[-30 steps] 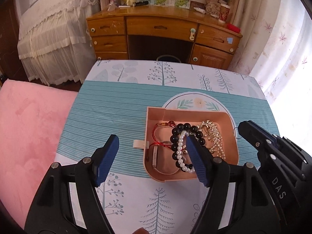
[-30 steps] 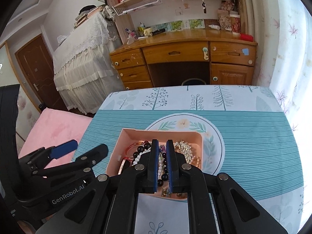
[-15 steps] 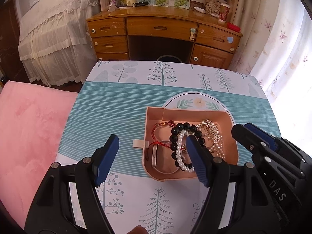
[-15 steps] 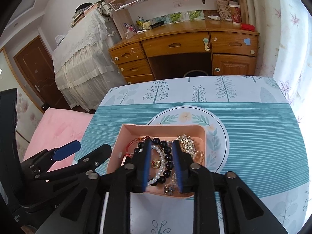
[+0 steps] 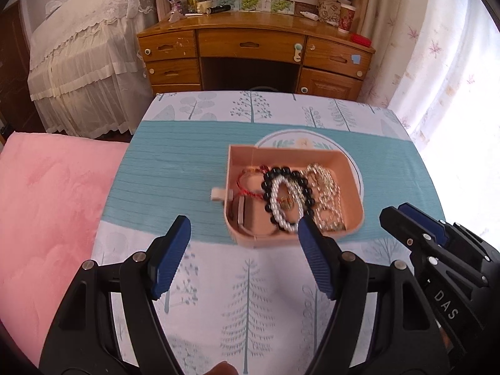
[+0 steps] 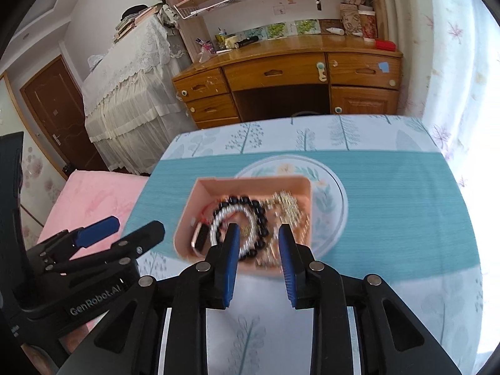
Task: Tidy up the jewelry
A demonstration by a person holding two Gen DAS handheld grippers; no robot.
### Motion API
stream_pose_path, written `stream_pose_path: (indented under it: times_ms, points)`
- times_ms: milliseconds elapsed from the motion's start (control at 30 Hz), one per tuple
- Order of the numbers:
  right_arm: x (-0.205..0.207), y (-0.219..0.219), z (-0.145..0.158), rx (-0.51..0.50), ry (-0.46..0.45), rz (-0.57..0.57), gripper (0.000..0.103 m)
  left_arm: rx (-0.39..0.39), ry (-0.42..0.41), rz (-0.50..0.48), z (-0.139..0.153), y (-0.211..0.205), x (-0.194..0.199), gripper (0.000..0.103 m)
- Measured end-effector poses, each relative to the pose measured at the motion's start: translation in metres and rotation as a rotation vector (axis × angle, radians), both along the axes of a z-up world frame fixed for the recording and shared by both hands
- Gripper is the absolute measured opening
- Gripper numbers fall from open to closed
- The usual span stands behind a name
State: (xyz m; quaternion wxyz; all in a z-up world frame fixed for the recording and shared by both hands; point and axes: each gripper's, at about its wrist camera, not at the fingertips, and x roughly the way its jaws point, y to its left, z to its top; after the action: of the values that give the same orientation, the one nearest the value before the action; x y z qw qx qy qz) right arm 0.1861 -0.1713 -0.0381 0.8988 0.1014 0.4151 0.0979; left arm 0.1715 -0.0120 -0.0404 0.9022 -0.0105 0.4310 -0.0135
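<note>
A pink tray [image 5: 281,150] sits mid-table on the tree-print cloth, with a small tab on its left side. In it lie a pearl bracelet [image 5: 273,198], a black bead bracelet [image 5: 282,170], gold chains [image 5: 328,193], a red cord bracelet [image 5: 247,192] and a rose-gold band [image 5: 240,215]. My left gripper [image 5: 243,228] hangs open wide just short of the tray's near edge, with nothing between its fingers. My right gripper [image 6: 258,229] is open by a narrow gap above the near edge of the tray [image 6: 250,187], over the pearl bracelet [image 6: 218,218] and the black beads [image 6: 259,209], gripping nothing.
The table [image 5: 187,168] drops off on the left to a pink blanket [image 5: 47,203]. Beyond the far edge stand a wooden desk [image 5: 250,43] and a lace-covered bed [image 5: 84,62]. A curtain [image 5: 453,78] hangs on the right. The other gripper [image 5: 406,218] shows at the lower right.
The right jaws went from shut to a narrow gap. Both grippers drew back toward the near side, so the tray now lies farther ahead of the fingertips.
</note>
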Motion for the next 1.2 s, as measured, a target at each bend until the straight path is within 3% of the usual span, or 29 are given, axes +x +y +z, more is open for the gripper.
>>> stream_pose_path:
  times_ms: [133, 233, 433, 533, 600, 667, 833, 1200]
  points:
    - [-0.043, -0.008, -0.007, -0.02, 0.014, -0.002, 0.026, 0.002, 0.02, -0.024, -0.008, -0.007, -0.039, 0.069]
    - [-0.082, -0.013, -0.015, -0.043, 0.038, -0.002, 0.034, 0.005, 0.019, -0.041, -0.013, -0.014, -0.074, 0.069]
    - [-0.148, -0.023, -0.02, -0.038, 0.065, -0.007, 0.034, 0.002, -0.008, -0.048, -0.014, -0.027, -0.138, 0.069]
    - [-0.18, -0.025, -0.013, -0.037, 0.051, -0.018, 0.041, 0.014, -0.044, -0.037, -0.007, -0.03, -0.162, 0.069]
    - [-0.195, -0.024, -0.006, -0.049, 0.027, -0.026, 0.054, 0.027, -0.069, -0.033, -0.001, -0.032, -0.174, 0.069]
    - [-0.212, -0.021, 0.002, -0.07, -0.011, -0.036, 0.056, 0.037, -0.093, -0.016, 0.006, -0.032, -0.181, 0.069]
    - [-0.237, -0.017, 0.02, -0.084, -0.071, -0.043, 0.056, 0.031, -0.116, 0.012, 0.016, -0.026, -0.197, 0.069]
    - [-0.251, -0.011, 0.033, -0.06, -0.077, -0.035, 0.056, 0.047, -0.132, 0.028, 0.021, -0.027, -0.215, 0.069]
